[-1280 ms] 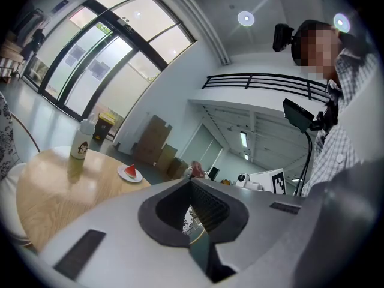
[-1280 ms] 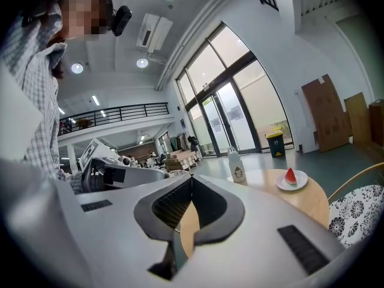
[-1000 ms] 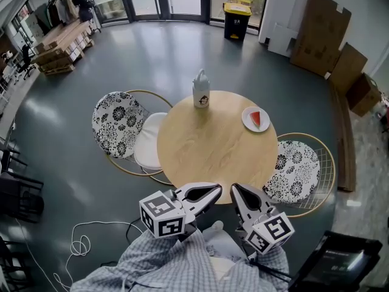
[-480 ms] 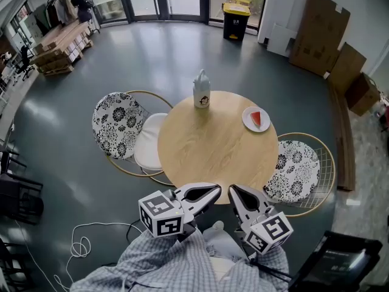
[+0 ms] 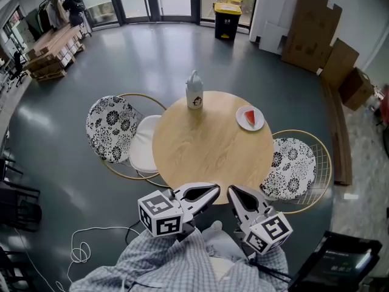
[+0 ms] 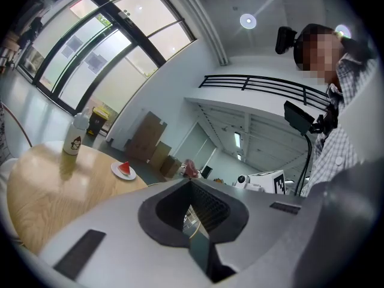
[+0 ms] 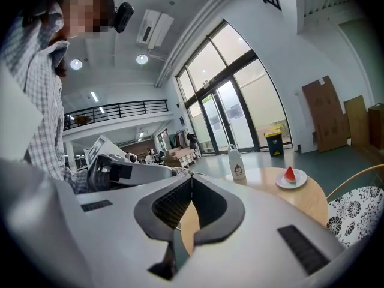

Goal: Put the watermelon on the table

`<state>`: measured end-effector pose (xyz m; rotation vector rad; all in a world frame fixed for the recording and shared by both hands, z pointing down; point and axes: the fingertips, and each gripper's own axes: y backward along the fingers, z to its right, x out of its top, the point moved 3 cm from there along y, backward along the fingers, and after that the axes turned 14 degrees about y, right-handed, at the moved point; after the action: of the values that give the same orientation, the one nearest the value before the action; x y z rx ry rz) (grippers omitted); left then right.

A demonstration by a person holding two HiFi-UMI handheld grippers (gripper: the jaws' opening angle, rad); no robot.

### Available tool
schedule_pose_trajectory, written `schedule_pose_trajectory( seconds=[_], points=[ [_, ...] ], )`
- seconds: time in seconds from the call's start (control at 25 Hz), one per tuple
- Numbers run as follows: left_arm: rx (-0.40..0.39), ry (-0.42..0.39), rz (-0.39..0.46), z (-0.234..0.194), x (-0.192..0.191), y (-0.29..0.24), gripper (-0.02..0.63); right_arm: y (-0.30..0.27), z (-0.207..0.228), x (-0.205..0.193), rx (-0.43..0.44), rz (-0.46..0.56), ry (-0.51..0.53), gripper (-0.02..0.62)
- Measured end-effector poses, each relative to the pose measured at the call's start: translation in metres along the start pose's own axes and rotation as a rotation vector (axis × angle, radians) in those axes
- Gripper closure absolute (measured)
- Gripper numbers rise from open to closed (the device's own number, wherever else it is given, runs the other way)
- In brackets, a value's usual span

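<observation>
Watermelon slice (image 5: 249, 116) lies on a white plate (image 5: 260, 122) near the round wooden tabletop's (image 5: 206, 154) far right edge.
The right gripper view shows it as an upright red wedge; the head view shows patterned chairs (image 5: 110, 126) flanking and bare wood ahead of the left gripper (image 5: 216, 189) and right gripper (image 5: 233, 190), whose jaws are pressed together and empty.

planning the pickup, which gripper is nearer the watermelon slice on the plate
Right. The right gripper sits at the near edge of the table, below the watermelon slice; the left gripper is beside it, farther to the left.
</observation>
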<state>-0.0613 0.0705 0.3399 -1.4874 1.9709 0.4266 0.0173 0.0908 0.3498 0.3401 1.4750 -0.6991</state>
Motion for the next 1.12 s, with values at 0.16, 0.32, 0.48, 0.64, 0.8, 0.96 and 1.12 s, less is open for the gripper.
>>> schedule_pose_trajectory(
  seconds=[0.16,0.32,0.48,0.64,0.8,0.96,1.12],
  points=[
    [-0.004,0.001,-0.004,-0.0012,0.0007,-0.002,0.598,0.0006,0.0023,-0.0008,-0.005,0.004,-0.013,0.586],
    [-0.008,0.002,-0.007,-0.002,0.0012,-0.0034,0.598,-0.0004,0.0037,-0.0004,-0.005,0.003,-0.012,0.586],
    [-0.008,0.001,-0.01,-0.0018,0.0013,-0.0039,0.598,-0.0016,0.0028,0.0007,0.001,0.001,-0.004,0.586],
    [-0.009,-0.001,-0.011,-0.0017,0.0026,-0.0037,0.6,-0.0027,0.002,0.002,0.003,0.001,0.005,0.586],
    [-0.011,-0.002,-0.011,-0.0015,0.0019,-0.0043,0.598,-0.002,0.0016,0.0015,0.004,-0.001,0.015,0.586],
    [-0.01,-0.003,-0.012,-0.0017,0.0007,-0.0049,0.598,-0.0021,0.001,0.0003,0.007,-0.006,0.026,0.586],
    [-0.01,-0.003,-0.014,-0.0017,0.0011,-0.0045,0.598,-0.0036,-0.0013,0.0009,0.014,-0.015,0.046,0.586]
  ],
)
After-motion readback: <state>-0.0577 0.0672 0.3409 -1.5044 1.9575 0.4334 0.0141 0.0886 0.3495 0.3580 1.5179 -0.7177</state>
